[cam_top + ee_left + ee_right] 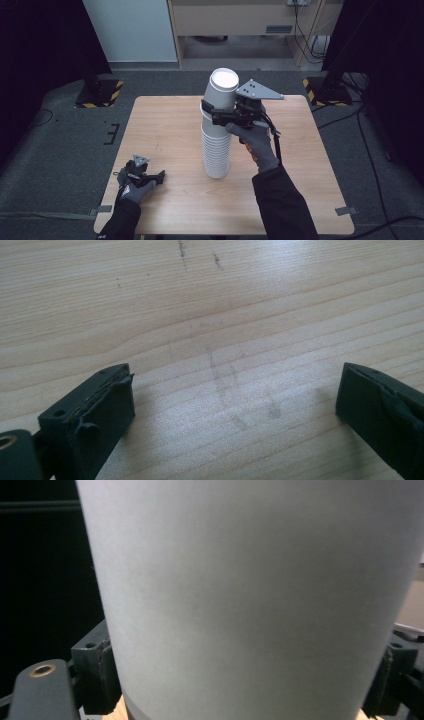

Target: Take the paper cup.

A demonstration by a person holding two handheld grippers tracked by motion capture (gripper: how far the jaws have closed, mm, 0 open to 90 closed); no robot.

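Upright, right tool (216, 111) gripping top cup (221, 90) on stack (216, 150), left tool (156, 176) gaping

Both hands wore grey gloves w/ orange-red marks; sleeves dark, left cuff w/ small white mark. Left gripper (159, 175): black, small grey 3-cornered plate on top; its jaws blocky, black, worn pads. Right gripper (209, 111): black frame, bigger grey 3-cornered plate w/ screw holes, black cable trailing down along right hand (259, 145). Brass-ringed hole by each left-side jaw in gripper views.
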